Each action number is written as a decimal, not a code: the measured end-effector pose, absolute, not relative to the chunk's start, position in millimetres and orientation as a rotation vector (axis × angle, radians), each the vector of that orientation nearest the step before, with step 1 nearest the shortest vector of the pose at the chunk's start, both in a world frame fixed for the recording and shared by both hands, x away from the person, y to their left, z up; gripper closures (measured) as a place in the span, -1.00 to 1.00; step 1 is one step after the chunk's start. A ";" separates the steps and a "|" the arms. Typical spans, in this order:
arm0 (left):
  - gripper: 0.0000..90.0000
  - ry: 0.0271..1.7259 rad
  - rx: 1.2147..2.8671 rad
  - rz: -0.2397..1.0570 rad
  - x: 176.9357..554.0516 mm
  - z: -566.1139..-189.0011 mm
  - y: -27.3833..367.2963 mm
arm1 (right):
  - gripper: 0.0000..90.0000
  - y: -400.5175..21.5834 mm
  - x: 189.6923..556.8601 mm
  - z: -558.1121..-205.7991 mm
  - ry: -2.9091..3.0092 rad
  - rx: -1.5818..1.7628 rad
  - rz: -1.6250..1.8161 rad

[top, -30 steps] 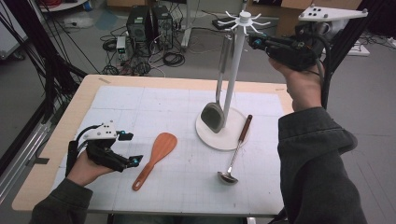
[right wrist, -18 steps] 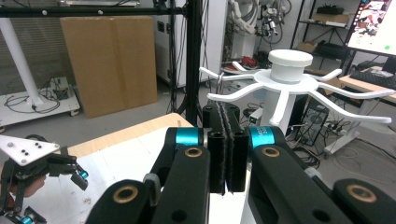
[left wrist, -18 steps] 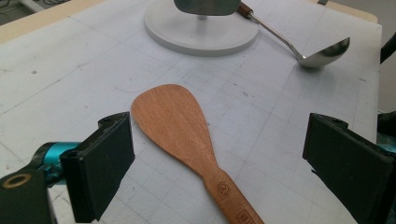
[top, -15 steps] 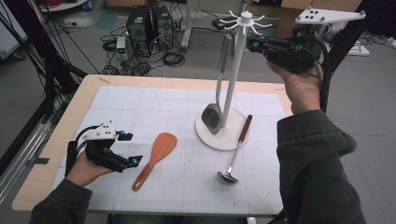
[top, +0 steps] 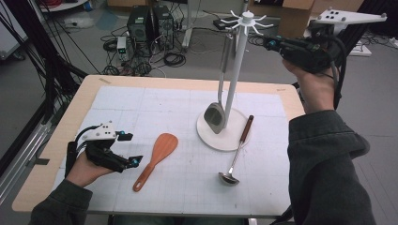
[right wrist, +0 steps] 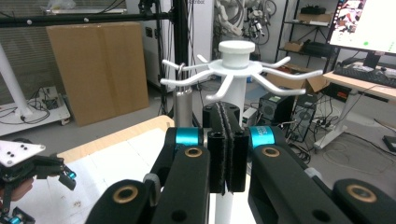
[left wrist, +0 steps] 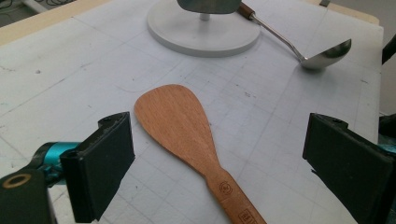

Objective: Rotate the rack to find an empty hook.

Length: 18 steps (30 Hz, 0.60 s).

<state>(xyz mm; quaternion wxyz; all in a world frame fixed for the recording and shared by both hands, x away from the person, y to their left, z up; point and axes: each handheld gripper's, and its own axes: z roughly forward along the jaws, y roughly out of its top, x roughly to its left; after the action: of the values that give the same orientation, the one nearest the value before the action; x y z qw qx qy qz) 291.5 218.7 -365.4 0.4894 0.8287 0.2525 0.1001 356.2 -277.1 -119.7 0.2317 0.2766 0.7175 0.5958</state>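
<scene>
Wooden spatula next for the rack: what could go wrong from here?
1. The left hand-held gripper is open astride the wooden spatula, which lies flat on the mat; the jaws may scrape the mat or push it away instead of gripping.
2. The ladle leans its handle on the rack base; a knock to the rack may roll it.
3. The right hand-held gripper, shut and empty, is close to the hooks where the metal turner hangs; it might bump the turner off.

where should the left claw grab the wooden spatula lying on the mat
Judging by its pose, grip the wooden spatula by its narrow handle, from above, jaws across its width. It lies flat, blade toward the white stand, handle end nearest the open left claw.
</scene>
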 end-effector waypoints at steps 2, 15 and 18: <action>-0.79 0.618 2.012 0.242 291.3 -365.4 218.8 | 1.00 -274.9 357.4 -118.0 1.977 0.759 1.638; -0.79 0.617 2.013 0.245 291.4 -365.4 219.6 | 1.00 -253.1 354.9 -114.7 1.993 0.712 1.650; -0.79 0.616 2.014 0.246 291.4 -365.2 219.9 | 1.00 -249.8 354.0 -114.3 1.994 0.713 1.654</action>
<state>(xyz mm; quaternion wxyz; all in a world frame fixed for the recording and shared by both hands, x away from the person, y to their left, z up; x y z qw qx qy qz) 291.4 219.9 -365.2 0.4885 0.8287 0.2536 0.1013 354.0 -249.8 -114.3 0.2251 0.2586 0.7230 0.5998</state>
